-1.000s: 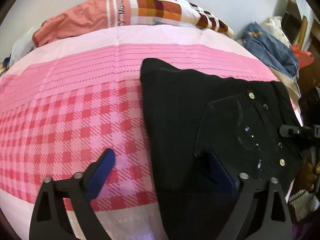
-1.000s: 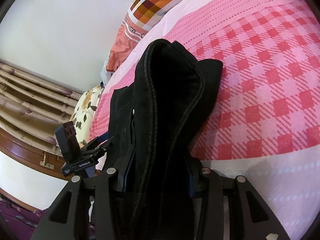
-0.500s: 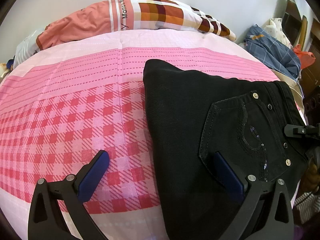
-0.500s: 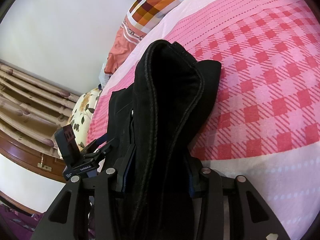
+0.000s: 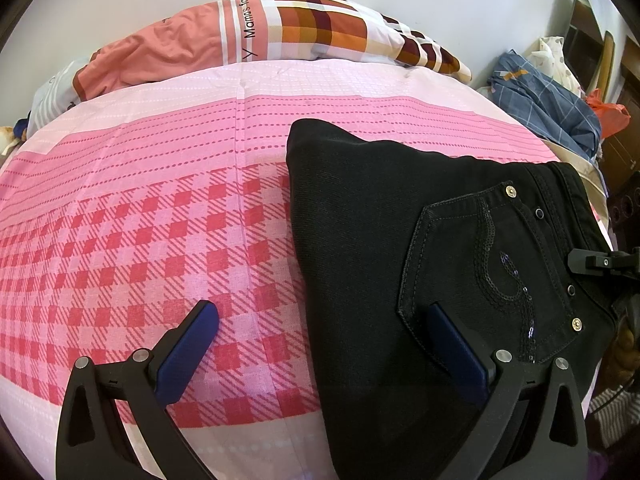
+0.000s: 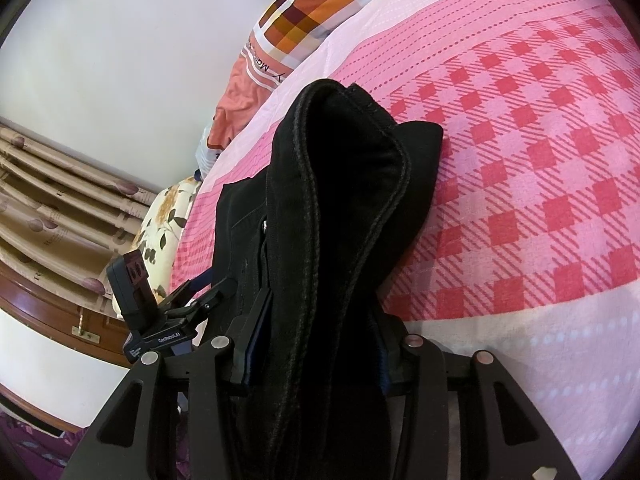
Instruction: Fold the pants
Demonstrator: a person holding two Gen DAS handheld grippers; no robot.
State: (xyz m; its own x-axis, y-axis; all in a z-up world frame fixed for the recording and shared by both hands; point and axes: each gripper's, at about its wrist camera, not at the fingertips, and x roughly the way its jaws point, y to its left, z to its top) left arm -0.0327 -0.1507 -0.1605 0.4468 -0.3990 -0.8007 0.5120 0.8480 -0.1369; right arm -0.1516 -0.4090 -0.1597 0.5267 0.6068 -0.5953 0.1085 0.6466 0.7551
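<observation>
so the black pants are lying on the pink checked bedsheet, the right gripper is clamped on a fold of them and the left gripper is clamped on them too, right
Not quite: the left gripper is open, its jaws spread wide above the pink checked bedsheet and the black pants, gripping nothing, as the left wrist view shows. The rest holds: the right gripper is clamped on a fold.

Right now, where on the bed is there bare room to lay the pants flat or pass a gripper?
The checked pink bedsheet lies bare between the black pants and the bed's far side, up to the patchwork pillow. The open left gripper straddles the pants' edge there. It is crowded by the clothes pile, and where the right gripper clamps the bunched fabric.
</observation>
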